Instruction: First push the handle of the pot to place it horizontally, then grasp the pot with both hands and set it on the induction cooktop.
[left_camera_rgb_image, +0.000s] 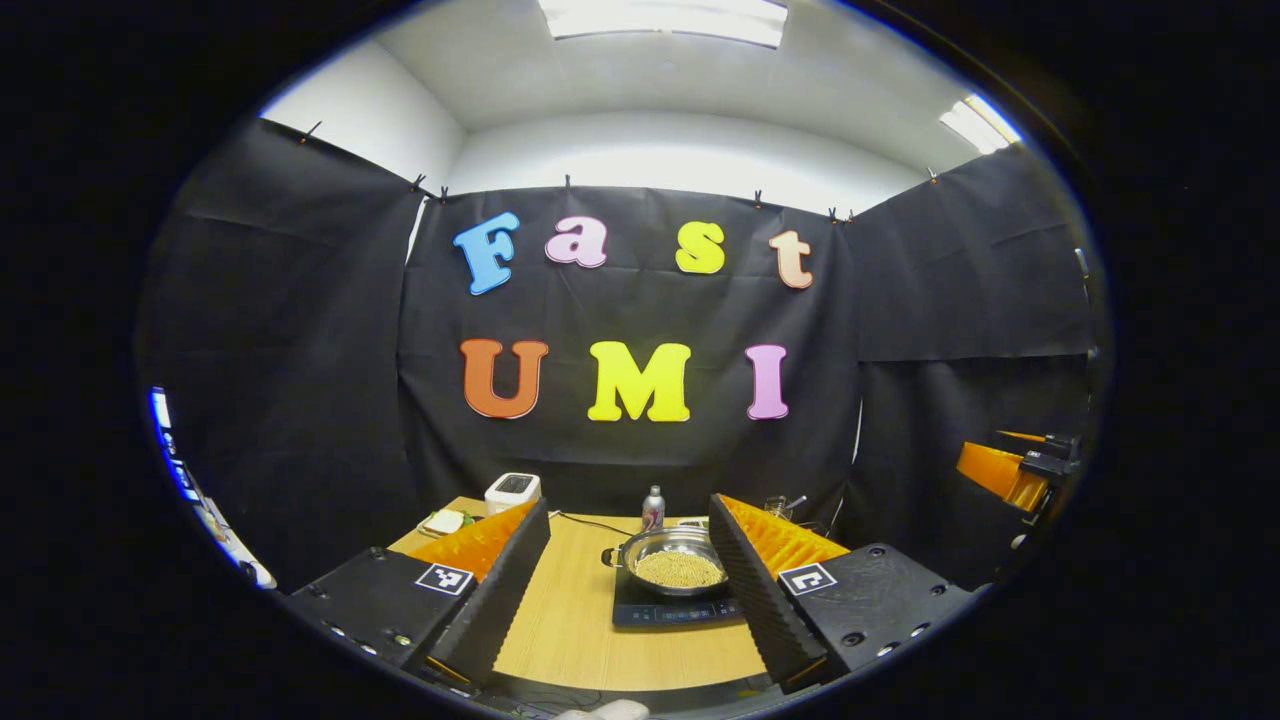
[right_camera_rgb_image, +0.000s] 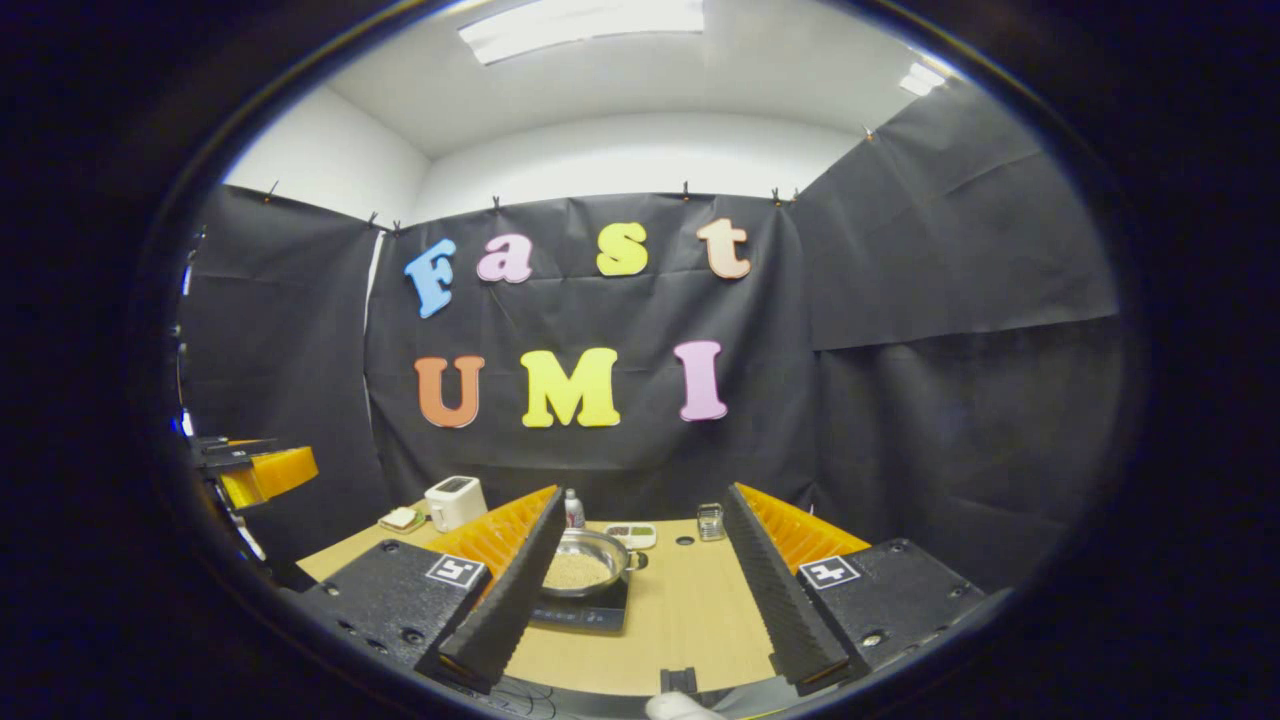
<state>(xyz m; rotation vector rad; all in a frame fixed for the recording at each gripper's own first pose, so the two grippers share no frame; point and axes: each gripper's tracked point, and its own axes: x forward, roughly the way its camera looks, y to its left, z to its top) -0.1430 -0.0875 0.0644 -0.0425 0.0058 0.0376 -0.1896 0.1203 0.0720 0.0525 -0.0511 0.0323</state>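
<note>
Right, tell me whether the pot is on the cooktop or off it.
On it. The pot sits on the induction cooktop, upright and holding pale grains, with both grippers open and clear of it.

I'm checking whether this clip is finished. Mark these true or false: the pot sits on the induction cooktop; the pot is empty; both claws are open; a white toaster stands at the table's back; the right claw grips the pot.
1. The pot sits on the induction cooktop: true.
2. The pot is empty: false, it holds pale grains.
3. The left claw and right claw are open: true.
4. A white toaster stands at the table's back: true.
5. The right claw grips the pot: false, it holds nothing.
</note>
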